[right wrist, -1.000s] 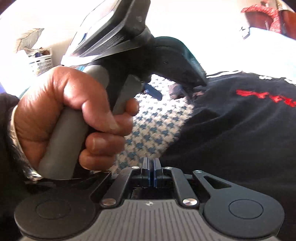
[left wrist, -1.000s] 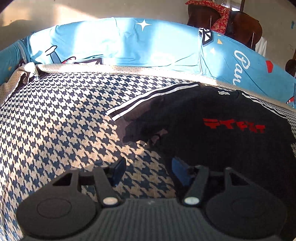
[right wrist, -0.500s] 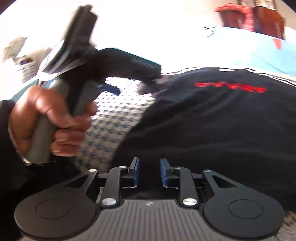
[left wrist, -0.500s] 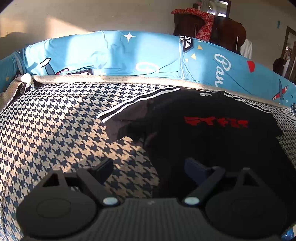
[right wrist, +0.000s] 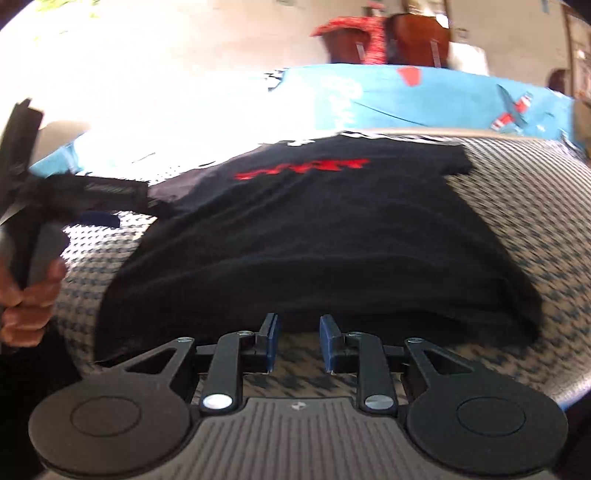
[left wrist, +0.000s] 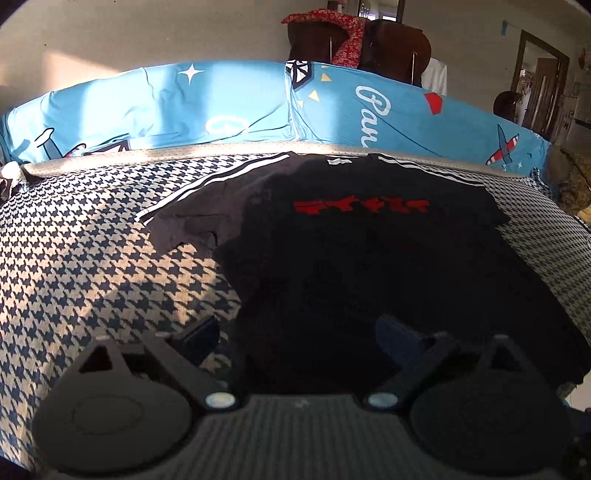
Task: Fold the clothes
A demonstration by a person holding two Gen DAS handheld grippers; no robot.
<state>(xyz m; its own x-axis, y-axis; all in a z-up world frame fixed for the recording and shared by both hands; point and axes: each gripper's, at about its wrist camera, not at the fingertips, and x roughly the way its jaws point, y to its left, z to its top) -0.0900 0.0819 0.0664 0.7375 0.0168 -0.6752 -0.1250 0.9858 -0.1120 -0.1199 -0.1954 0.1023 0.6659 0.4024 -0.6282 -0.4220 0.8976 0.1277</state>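
Observation:
A black T-shirt (left wrist: 354, 258) with a red chest print and white shoulder stripes lies spread flat on the houndstooth cover (left wrist: 92, 258). Its left sleeve (left wrist: 192, 218) lies rumpled. My left gripper (left wrist: 295, 336) stands wide open above the shirt's lower left part, nothing between its fingers. In the right wrist view the same T-shirt (right wrist: 314, 251) fills the middle. My right gripper (right wrist: 297, 341) is open just short of the shirt's near hem, over bare cover. The left gripper (right wrist: 99, 206) and the hand holding it show at the left edge there.
A blue cartoon-print sheet (left wrist: 221, 107) rises behind the cover along the far side. Beyond it stands a dark wooden chair with a red cloth (left wrist: 343, 33). A doorway (left wrist: 539, 85) lies at far right. Bare houndstooth cover stretches left of the shirt.
Both grippers pulled back from the shirt, so more of it shows. The right gripper went from shut to open. The left gripper opened wider and shifted left in the right wrist view.

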